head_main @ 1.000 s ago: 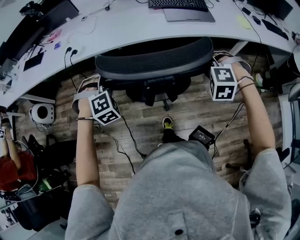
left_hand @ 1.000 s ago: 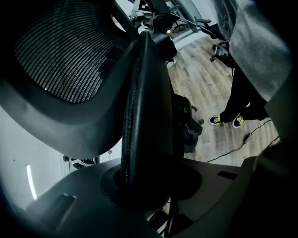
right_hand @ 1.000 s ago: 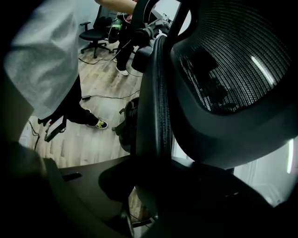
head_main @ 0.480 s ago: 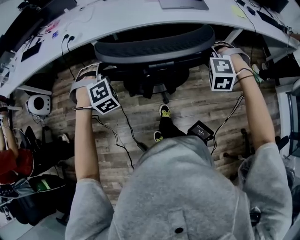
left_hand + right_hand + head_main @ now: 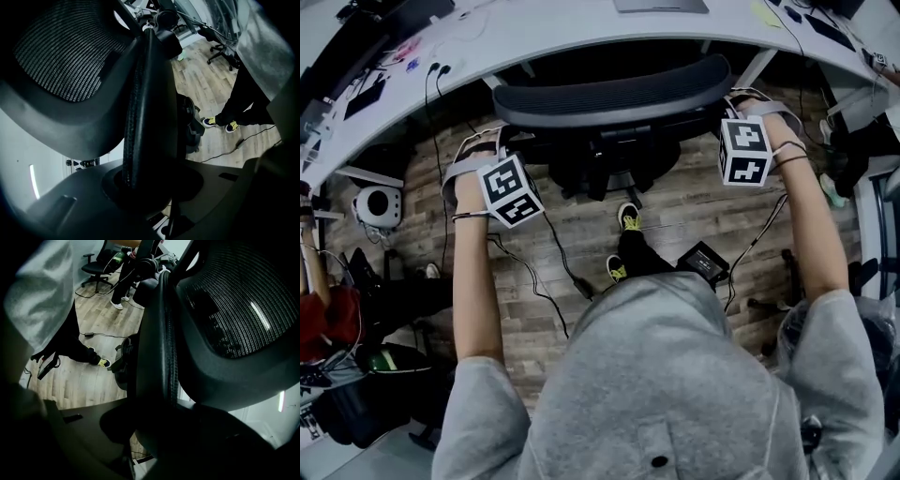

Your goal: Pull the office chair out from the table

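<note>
Two grips bracket the office chair's backrest (image 5: 614, 94) crosswise: left gripper (image 5: 478, 155) clamps its left end, right gripper (image 5: 748, 105) (jaws just closing tighter on the rim) its right. Beyond it lies the table (image 5: 534, 33), so I judge the pull runs straight back toward the person.

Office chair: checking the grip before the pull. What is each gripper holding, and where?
Both hold the office chair by its backrest rim: left gripper on the left edge, right gripper, whose jaws just closed further, on the right edge.
</note>
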Motion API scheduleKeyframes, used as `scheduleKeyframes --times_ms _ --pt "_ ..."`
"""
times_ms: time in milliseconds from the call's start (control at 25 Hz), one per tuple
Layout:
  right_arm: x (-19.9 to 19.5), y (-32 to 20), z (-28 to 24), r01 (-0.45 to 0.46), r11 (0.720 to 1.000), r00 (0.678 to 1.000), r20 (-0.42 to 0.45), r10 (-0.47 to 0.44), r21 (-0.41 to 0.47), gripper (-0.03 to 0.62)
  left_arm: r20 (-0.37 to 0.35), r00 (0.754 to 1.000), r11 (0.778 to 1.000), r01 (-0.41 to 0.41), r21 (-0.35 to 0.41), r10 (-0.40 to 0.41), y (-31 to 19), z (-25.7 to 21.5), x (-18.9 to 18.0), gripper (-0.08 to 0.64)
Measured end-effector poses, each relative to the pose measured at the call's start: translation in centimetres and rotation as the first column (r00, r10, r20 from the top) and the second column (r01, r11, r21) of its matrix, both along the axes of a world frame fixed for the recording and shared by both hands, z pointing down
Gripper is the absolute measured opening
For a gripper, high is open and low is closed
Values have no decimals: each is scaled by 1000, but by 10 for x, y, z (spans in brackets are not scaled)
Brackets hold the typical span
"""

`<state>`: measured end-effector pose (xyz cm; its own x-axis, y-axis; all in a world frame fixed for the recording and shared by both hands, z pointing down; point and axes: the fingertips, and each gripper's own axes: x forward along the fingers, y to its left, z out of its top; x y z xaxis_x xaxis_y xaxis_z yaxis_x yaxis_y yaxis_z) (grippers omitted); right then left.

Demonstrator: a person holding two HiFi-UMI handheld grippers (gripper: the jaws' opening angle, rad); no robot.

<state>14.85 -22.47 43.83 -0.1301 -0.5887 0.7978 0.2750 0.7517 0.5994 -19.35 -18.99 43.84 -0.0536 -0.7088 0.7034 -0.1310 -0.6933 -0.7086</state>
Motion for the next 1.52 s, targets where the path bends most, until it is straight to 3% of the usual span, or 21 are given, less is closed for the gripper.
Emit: scheduleKeyframes --times_ms 1040,1520 --pt "11 82 -5 -43 999 999 -16 43 12 117 -2 998 998 -62 -6 62 71 -4 9 119" --pt "35 144 -2 -26 999 999 -20 26 22 117 -1 998 998 -56 -2 56 135 0 31 119"
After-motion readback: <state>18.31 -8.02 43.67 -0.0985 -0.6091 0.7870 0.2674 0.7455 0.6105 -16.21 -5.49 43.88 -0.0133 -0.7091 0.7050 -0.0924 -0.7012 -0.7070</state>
